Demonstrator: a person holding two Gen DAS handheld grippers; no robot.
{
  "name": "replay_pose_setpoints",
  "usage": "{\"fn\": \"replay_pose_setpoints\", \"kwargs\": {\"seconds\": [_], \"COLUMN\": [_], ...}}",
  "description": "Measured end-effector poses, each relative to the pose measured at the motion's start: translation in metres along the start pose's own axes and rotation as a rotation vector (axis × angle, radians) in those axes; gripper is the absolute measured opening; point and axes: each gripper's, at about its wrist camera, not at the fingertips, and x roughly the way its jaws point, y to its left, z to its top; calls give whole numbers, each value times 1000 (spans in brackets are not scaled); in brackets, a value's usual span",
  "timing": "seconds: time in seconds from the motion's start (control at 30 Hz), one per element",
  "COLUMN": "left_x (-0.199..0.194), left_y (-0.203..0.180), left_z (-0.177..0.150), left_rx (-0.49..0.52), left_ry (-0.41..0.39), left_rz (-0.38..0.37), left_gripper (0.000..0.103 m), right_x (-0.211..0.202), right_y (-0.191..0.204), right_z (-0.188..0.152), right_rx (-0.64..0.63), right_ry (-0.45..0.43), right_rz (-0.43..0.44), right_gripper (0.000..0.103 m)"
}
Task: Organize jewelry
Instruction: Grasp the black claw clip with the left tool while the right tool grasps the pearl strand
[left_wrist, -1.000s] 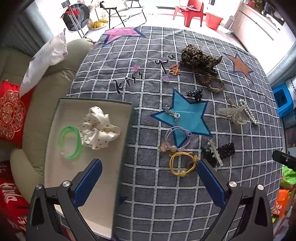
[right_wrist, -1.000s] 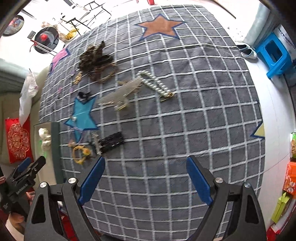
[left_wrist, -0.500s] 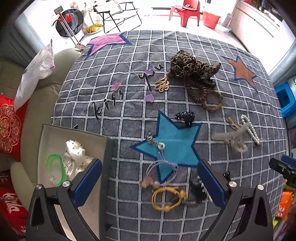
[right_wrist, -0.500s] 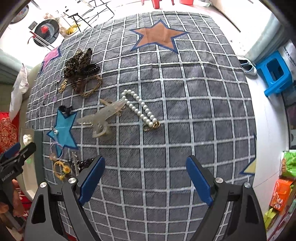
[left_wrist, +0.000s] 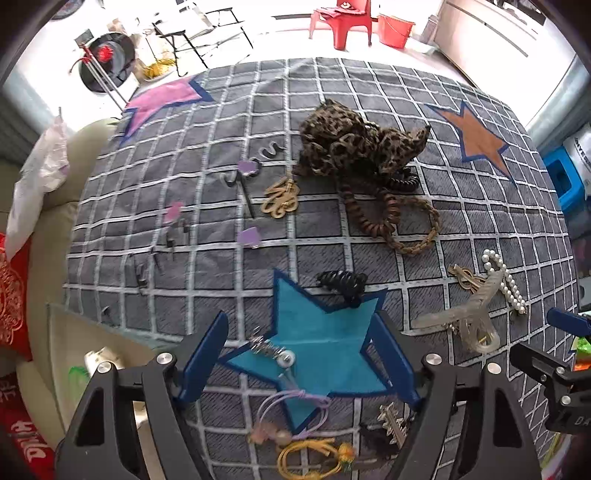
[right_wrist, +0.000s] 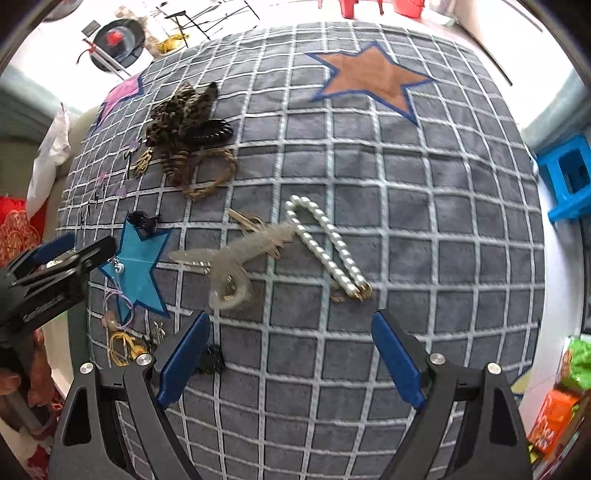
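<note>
Hair accessories and jewelry lie scattered on a grey checked cloth (left_wrist: 369, 229). My left gripper (left_wrist: 299, 354) is open and empty above the blue star patch, over a small silver charm (left_wrist: 273, 352). A black claw clip (left_wrist: 341, 282) lies just ahead of it. My right gripper (right_wrist: 290, 350) is open and empty, just short of a clear claw clip (right_wrist: 229, 266) and a pearl clip (right_wrist: 325, 247). A purple hair tie (left_wrist: 295, 410), a yellow hair tie (left_wrist: 314, 458) and a leopard scrunchie (left_wrist: 354, 144) also lie on the cloth.
A beige tray (left_wrist: 74, 332) sits at the cloth's left edge with a green bangle (left_wrist: 75, 376) and a white scrunchie partly hidden behind my left gripper. Brown coil ties (left_wrist: 384, 214), a gold clip (left_wrist: 280, 197) and a dark clip (right_wrist: 212, 360) lie around. A sofa arm is on the left.
Both grippers have moved forward over the cloth. The left one shifted from beside the tray toward the blue star; the right one came closer to the clear clip and pearl clip.
</note>
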Motion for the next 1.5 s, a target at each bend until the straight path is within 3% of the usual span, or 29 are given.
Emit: {"fn": "replay_pose_setpoints", "kwargs": {"seconds": [0.17,0.3,0.67,0.77,0.83,0.9,0.93,1.0,1.1,1.5], "left_x": [15,26,44,43,41,38,38,37,31,-11], "left_y": [-8,-15,-25,-29,-34,-39,-40,-41,-39,-27], "left_z": [5,7,8,10,9,9,10,10,9,3], "left_rx": [28,46,54,60,81,97,99,87,88,78], "left_ry": [6,13,10,5,2,1,6,9,-9,-66], "left_rz": [-21,-25,-33,-54,-62,-68,-74,-89,-93,-116], "left_gripper": [82,82,82,69,58,41,41,40,40,40], "right_x": [13,25,45,47,46,46,46,46,39,6], "right_y": [-16,-31,2,18,25,31,32,33,25,-25], "right_z": [11,16,27,26,24,24,26,28,36,12], "right_rx": [6,11,-158,-171,-182,-174,-167,-150,-134,-13], "right_ry": [1,18,-39,-44,-47,-44,-43,-37,-35,-44], "right_rz": [-82,-83,-140,-131,-125,-122,-117,-103,-83,29], "right_gripper": [80,74,67,58,41,28,19,9,8,8]}}
